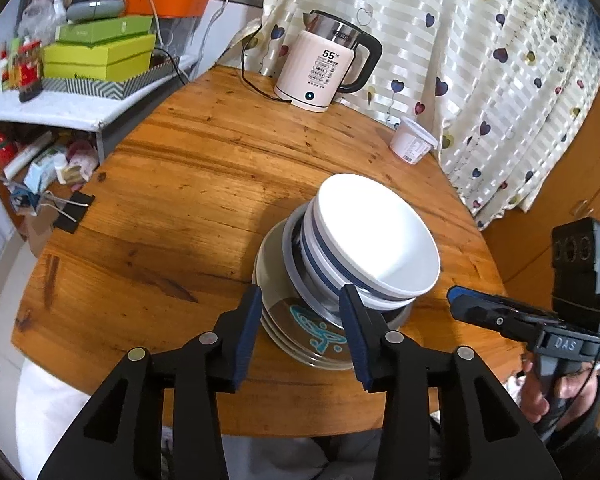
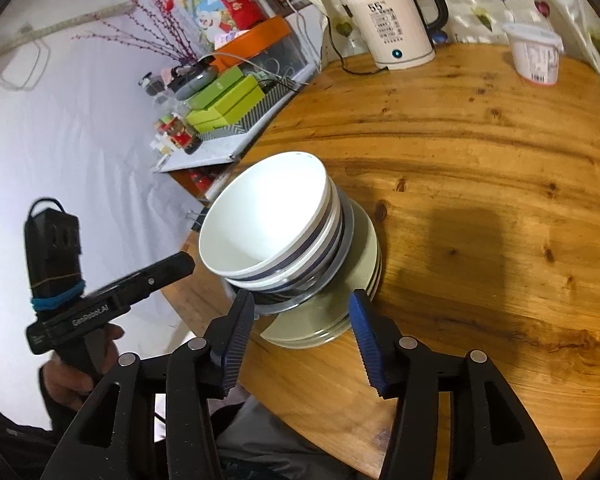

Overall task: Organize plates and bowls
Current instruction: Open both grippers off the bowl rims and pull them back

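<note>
A stack of pale plates [image 1: 312,334], the top one showing a teal pattern, sits near the front edge of the round wooden table [image 1: 172,208]. Nested white bowls with blue bands [image 1: 376,232] stand on the plates. My left gripper [image 1: 301,293] is open just short of the plates' near rim, and its pads touch nothing. In the right wrist view the same plates [image 2: 324,320] and bowls [image 2: 268,216] appear. My right gripper [image 2: 301,295] is open at the plates' rim on its own side, gripping nothing. Each gripper shows at the edge of the other's view, right [image 1: 464,302] and left [image 2: 180,262].
A white electric kettle [image 1: 324,68] with a black cord stands at the table's far edge, with a white tub [image 1: 414,140] to its right. A heart-patterned curtain [image 1: 480,60] hangs behind. A cluttered shelf with green boxes [image 1: 100,60] stands left of the table.
</note>
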`<control>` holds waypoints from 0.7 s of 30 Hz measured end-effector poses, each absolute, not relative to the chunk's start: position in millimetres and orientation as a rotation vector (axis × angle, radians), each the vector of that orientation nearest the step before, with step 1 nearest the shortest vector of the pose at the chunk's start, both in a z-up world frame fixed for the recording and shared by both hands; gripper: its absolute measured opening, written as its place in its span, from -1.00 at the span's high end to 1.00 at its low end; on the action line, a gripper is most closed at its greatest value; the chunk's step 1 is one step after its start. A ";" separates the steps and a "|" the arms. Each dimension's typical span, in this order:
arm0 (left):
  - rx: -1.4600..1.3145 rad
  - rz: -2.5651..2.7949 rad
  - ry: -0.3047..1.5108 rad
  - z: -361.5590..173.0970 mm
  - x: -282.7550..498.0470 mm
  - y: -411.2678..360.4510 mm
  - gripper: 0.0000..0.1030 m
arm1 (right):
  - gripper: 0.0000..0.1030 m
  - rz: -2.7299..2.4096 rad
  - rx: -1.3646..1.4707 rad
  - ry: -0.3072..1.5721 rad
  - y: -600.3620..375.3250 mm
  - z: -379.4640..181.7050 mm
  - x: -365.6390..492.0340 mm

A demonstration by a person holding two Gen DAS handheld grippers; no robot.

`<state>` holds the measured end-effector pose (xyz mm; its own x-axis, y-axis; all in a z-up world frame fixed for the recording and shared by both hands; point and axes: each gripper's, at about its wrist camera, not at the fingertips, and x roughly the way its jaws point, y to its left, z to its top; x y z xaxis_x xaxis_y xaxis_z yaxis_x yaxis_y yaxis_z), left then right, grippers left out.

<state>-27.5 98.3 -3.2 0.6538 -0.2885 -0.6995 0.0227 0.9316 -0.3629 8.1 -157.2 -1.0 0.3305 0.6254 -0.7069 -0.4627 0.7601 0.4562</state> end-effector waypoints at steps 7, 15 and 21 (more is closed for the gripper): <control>-0.274 -0.116 0.816 2.8 -36.0 83.7 0.07 | -0.05 0.678 0.065 0.962 -146.1 6.1 -10.0; -0.209 -0.067 0.812 2.4 -38.3 68.3 0.01 | -0.13 0.634 -0.021 0.909 -135.5 12.0 -22.3; -0.151 -0.049 0.824 -1.9 -38.4 54.7 0.01 | -0.18 0.594 -0.058 0.904 -128.5 6.7 -24.8</control>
